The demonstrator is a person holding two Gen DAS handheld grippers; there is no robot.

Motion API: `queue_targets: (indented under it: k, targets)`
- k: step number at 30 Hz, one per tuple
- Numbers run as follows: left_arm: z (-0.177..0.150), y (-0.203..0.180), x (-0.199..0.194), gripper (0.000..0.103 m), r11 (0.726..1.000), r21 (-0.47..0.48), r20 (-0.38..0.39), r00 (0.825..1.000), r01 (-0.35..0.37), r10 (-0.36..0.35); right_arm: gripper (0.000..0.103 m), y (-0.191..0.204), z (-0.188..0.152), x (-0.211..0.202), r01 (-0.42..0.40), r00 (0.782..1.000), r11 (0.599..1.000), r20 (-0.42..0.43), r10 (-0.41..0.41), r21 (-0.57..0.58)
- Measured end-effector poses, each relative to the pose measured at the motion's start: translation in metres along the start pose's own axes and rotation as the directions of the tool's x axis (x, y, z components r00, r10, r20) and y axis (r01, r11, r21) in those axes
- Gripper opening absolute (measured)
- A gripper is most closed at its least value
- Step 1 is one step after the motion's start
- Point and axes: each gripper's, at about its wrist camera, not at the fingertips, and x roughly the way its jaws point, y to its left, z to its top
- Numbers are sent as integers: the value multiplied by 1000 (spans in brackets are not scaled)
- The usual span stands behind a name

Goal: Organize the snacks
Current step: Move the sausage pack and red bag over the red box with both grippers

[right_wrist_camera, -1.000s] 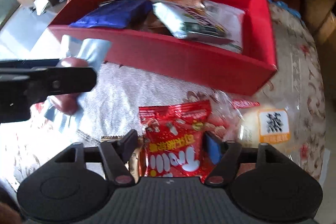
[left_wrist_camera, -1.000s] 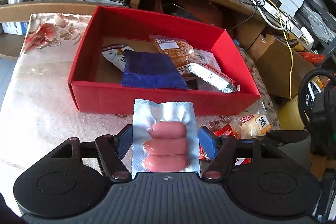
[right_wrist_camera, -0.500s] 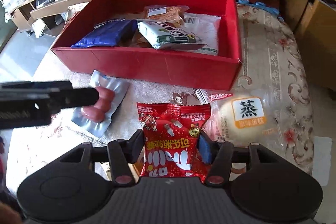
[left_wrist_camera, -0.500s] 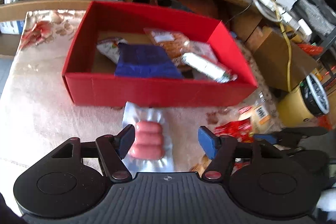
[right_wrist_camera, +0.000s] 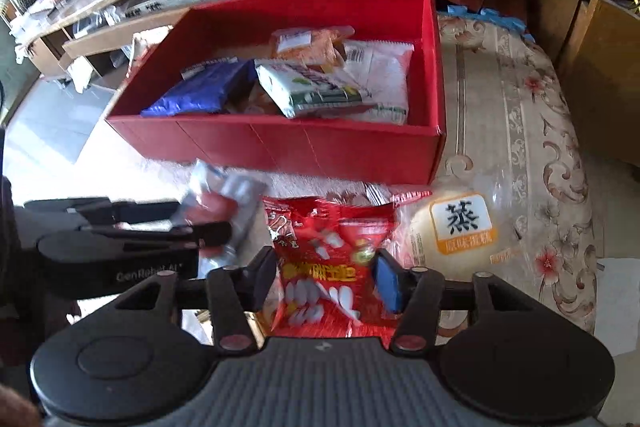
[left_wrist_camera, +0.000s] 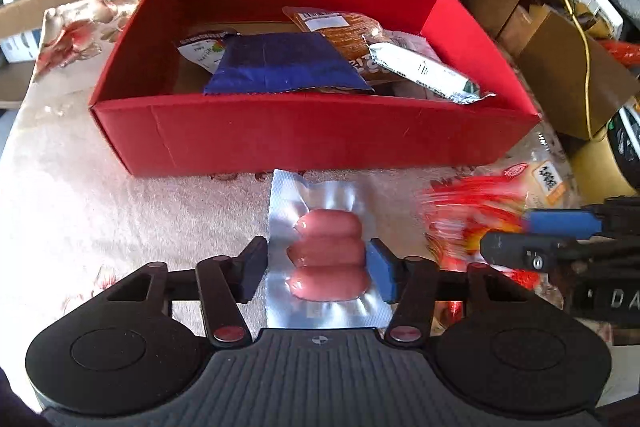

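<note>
A silver vacuum pack of three pink sausages [left_wrist_camera: 326, 251] lies on the cloth just in front of the red box [left_wrist_camera: 304, 135]. My left gripper [left_wrist_camera: 318, 269] is closing, and both pads touch the pack's sides. A red snack bag [right_wrist_camera: 324, 251] sits between the closing jaws of my right gripper [right_wrist_camera: 326, 277], pinched at its lower half. The left wrist view shows the red snack bag [left_wrist_camera: 468, 219] blurred, with the right gripper's fingers [left_wrist_camera: 560, 221] beside it. The left gripper's fingers [right_wrist_camera: 208, 231] appear at the left of the right wrist view.
The red box [right_wrist_camera: 280, 143] holds several snack packets, among them a blue packet [left_wrist_camera: 280, 63] and a white-green bar [right_wrist_camera: 312, 87]. A clear-wrapped steamed cake [right_wrist_camera: 460, 227] lies right of the red bag. Behind the box are wooden shelves, cables and cardboard cartons.
The left gripper came down over the sausage pack lying on the cloth and its jaws narrowed onto it. The right jaws narrowed on the red bag and pulled back from the box.
</note>
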Motion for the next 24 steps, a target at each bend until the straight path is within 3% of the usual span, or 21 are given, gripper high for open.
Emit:
queue_targets:
  k: [3,5,9,10,11,12,16,24]
  targets:
    - [-3,0,-9,45,1000,5,9,1000,1,-1,46,1,1,-6,-13,1000,1000,19,13,5]
    - [-6,3,-12,45,1000,-8,6,1000,5,-5,46,2,-1,-5,-2,1000,1000,15,2,6]
    - [-7,10,-11,57,997,-72,3,999,36,-36,46,-2,-4,6,14,1000,1000,-22,-14,22]
    - [-7,10,-11,62,996,-77,4,999,35,-35,46,-2,-2,8,24,999,999,-25,-23,26]
    - [-5,9,-10,78,996,-84,8,999,33,-32,47,-2,-1,10,26,999,999,-25,-25,34]
    - [-3,10,-9,84,995,-92,10,999,33,-32,48,-2,2,13,23,999,998,-28,-21,50]
    - [1,17,-7,84,992,-126,0,1000,26,-26,51,2,9,33,22,998,998,-61,-18,66]
    - [-1,39,-8,87,980,-196,-9,1000,10,-12,77,14,14,52,63,996,997,-67,-60,42]
